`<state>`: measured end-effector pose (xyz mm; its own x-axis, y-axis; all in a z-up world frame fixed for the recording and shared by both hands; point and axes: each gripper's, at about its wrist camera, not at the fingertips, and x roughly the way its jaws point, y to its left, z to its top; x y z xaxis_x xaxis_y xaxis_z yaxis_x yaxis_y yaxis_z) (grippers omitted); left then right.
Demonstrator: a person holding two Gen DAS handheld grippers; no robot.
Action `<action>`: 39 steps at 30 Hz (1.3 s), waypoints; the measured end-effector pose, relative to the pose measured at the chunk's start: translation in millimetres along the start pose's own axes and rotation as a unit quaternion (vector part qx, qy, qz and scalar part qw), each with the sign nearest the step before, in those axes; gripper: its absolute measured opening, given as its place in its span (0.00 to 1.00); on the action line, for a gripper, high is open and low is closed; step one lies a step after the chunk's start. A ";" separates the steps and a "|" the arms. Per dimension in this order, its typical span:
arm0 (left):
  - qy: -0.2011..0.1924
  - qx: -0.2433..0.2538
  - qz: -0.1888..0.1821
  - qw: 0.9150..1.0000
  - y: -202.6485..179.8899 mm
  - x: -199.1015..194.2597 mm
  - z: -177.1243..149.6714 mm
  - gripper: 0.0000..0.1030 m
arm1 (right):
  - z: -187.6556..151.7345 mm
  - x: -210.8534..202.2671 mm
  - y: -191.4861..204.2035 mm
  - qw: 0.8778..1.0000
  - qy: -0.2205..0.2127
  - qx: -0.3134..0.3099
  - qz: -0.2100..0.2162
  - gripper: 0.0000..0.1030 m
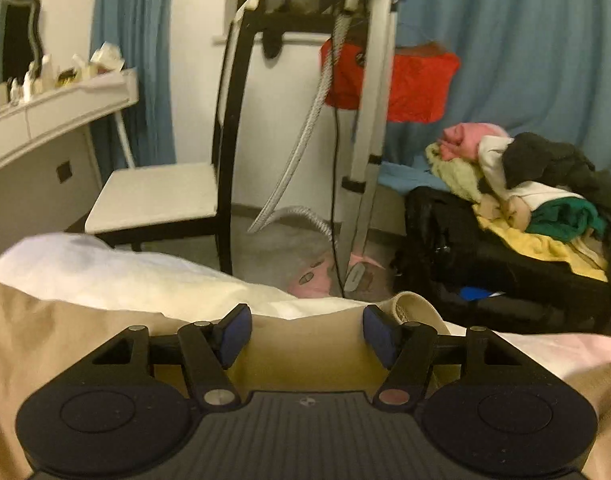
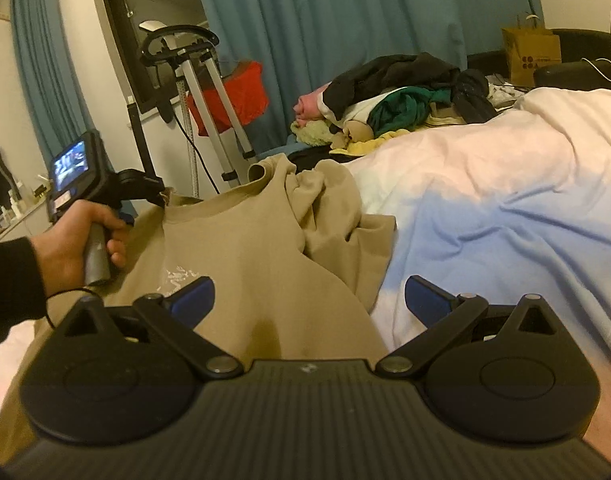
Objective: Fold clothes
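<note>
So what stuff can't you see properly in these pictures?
- The tan shirt: its bottom part, in both views, is hidden behind the gripper bodies.
- The white print on the shirt, right wrist view: partly covered by a gripper finger, unreadable.
- The clothes pile: items overlap, so their number is unclear.
- The little things on the white dresser, left wrist view: too small and blurry.

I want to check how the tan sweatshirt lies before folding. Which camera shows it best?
The right wrist view: the tan sweatshirt lies spread on the bed, its collar and bunched sleeve visible. The left wrist view shows only plain tan fabric near the gripper and a ribbed edge.
</note>
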<state>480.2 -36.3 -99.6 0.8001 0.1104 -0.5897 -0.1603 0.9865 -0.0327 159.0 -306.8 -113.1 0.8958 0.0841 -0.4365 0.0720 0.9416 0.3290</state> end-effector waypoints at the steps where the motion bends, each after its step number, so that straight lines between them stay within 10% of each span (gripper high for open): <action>1: -0.003 0.007 -0.006 1.000 1.4 -9.4 -1.6 0.69 | 0.7 -0.2 -0.3 1.000 0.000 0.003 -0.001 1.00; 17: -0.004 0.014 -0.100 0.995 90.5 -301.4 -148.9 0.79 | 8.0 -52.5 20.3 0.998 -0.053 -0.026 0.013 1.00; 20: -0.012 0.008 -0.105 0.994 100.7 -334.1 -168.3 0.79 | 5.6 -66.9 26.0 0.997 -0.059 -0.039 0.016 0.81; 29: -0.023 0.003 -0.136 0.990 122.2 -371.4 -177.8 0.80 | 0.6 -75.6 55.0 0.995 -0.032 -0.080 0.043 0.40; 39: 0.014 -0.009 -0.130 0.991 135.9 -316.6 -181.6 0.80 | 39.7 87.4 101.5 0.988 0.058 -0.143 -0.022 0.36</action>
<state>100.2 40.9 -63.8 0.7992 -0.1511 -0.5817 0.0390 0.9789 -0.2006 262.0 -216.8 -84.6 0.8371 0.0622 -0.5434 -0.0325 0.9974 0.0642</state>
